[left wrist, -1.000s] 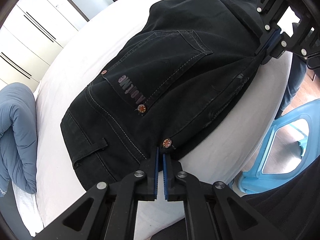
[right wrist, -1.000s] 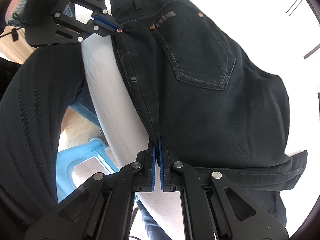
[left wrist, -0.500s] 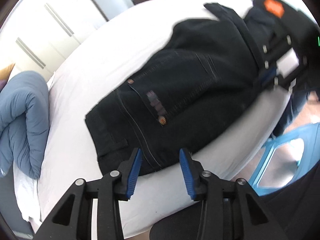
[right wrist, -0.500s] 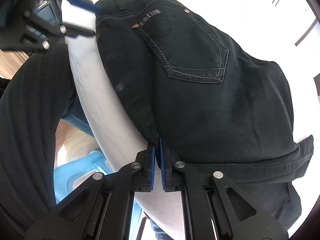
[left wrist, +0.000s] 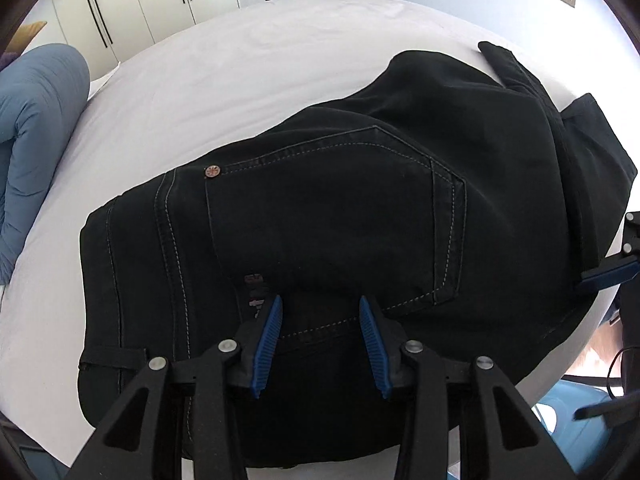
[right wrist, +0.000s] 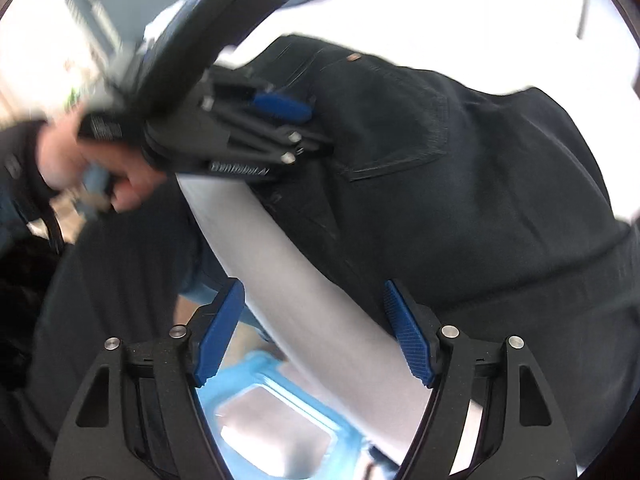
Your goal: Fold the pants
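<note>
Black jeans [left wrist: 340, 208] lie folded on the white bed [left wrist: 240, 60], back pocket up, near the bed's front edge. My left gripper [left wrist: 320, 302] hovers over the waistband end, open, its blue pads [left wrist: 272, 336] apart and not pressing the cloth. In the blurred right wrist view the jeans [right wrist: 480, 200] fill the right side. My right gripper [right wrist: 313, 288] has its jaws opening wide, with only the bed's edge [right wrist: 288, 272] behind the gap. A hand [right wrist: 120, 184] holds the left gripper [right wrist: 280, 108] at the jeans' far end. One right pad [left wrist: 608, 276] shows at the left view's right edge.
A rolled blue duvet [left wrist: 32, 140] lies at the bed's left end. White wardrobe doors [left wrist: 140, 8] stand behind the bed. A light blue plastic stool [right wrist: 260, 400] stands on the floor below the bed edge, beside the person's dark-trousered leg [right wrist: 100, 300].
Both grippers let go of the jeans' near edge and opened, the left first, the right just now. The left rolled and moved over the jeans; the right drew off the edge.
</note>
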The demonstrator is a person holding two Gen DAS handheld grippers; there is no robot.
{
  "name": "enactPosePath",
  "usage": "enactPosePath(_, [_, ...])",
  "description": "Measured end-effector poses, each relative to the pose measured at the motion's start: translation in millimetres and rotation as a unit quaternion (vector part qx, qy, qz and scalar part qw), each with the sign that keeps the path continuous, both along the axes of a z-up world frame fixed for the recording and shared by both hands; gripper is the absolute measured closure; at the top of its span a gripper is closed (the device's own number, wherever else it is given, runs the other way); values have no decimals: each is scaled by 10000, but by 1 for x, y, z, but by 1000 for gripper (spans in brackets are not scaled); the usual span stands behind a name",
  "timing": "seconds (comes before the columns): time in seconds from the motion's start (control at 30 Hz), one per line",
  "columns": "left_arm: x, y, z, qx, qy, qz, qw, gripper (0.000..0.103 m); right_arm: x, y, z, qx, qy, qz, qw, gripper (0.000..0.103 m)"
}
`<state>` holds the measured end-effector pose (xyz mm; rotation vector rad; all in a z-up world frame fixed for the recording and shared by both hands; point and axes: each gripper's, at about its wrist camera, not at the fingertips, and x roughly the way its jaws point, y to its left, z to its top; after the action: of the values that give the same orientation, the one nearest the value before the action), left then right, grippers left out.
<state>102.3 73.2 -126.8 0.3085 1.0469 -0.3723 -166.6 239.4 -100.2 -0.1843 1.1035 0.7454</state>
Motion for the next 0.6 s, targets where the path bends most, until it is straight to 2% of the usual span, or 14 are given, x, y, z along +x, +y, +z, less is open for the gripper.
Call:
enactPosePath(0.1, [-4, -1, 5, 152, 46, -45, 9999, 61, 11, -60, 13, 787, 419, -742, 9933, 32])
enactPosePath(0.17, [-3, -5, 14, 204, 14, 22, 9998, 61, 26, -120, 15, 1316, 789, -1456, 9774, 32])
enactPosePath(0.23, [-5, -15, 28, -79, -79, 7, 9999, 61, 36, -179, 13, 1805, 1023, -2195, 9533, 32])
enactPosePath(0.3, [-1, -26, 30, -119, -66, -48, 9999, 61, 53, -243, 5, 2319, 1311, -3008, 9157, 32])
enactPosePath(0.4, [8, -42, 9, 58, 164, -4, 9998, 60, 77, -308, -19, 2986, 1819, -3667, 8621, 32])
enactPosePath(0.5, [14, -31, 5, -387, 309, 293, 9983, 60, 99, -330, -35, 3293, 2044, -3799, 8399, 31])
enactPosePath(0.6, [17, -28, 3, -539, 385, 310, 9973, 60, 123, -337, -49, 3599, 2230, -3822, 8214, 32])
